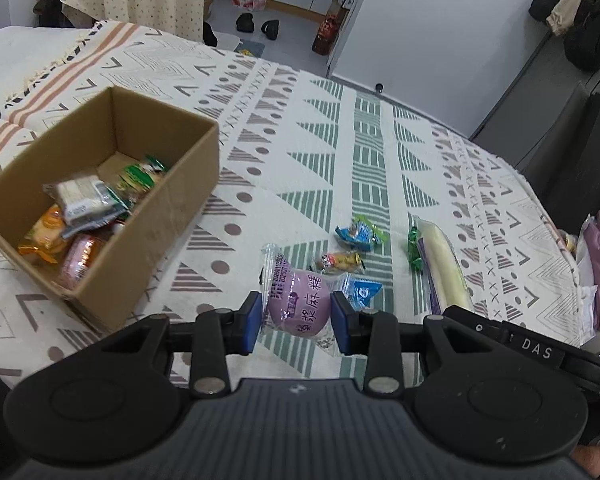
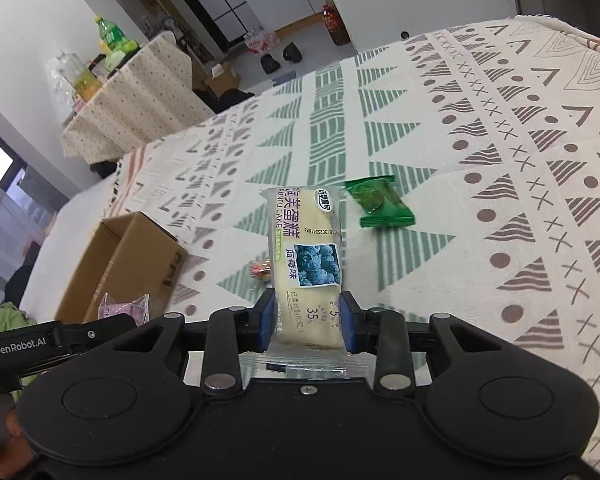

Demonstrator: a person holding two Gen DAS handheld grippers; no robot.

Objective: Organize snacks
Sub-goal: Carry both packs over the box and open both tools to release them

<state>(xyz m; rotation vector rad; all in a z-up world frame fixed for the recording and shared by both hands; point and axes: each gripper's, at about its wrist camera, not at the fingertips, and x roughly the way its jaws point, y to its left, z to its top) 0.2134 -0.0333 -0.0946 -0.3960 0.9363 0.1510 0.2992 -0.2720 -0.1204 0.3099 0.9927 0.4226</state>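
Snacks lay scattered over a patterned cloth [image 1: 340,152] as both grippers took hold at once. The left gripper [image 1: 296,322] was clenched on a purple mochi [image 1: 298,306], a round, soft ball in clear film printed with dark characters, its blue pads pressing the wrapper at either side. The right gripper [image 2: 307,322] gripped the near end of a cake [image 2: 306,248], a long pale roll in a clear sleeve bearing a blueberry picture, the rest of it reaching forward along the cloth. Each grasp sat low on its packet, likely so the item could be lifted and carried to the box [image 1: 168,216], which stood open to the left, already part filled with wrapped goods. A green packet [image 2: 380,202] lay just beside the cake's far end; two blue packets [image 1: 360,234] and a yellow sweet [image 1: 340,261] rested near the mochi, not yet gathered. Whether either item had left the cloth could not be told.
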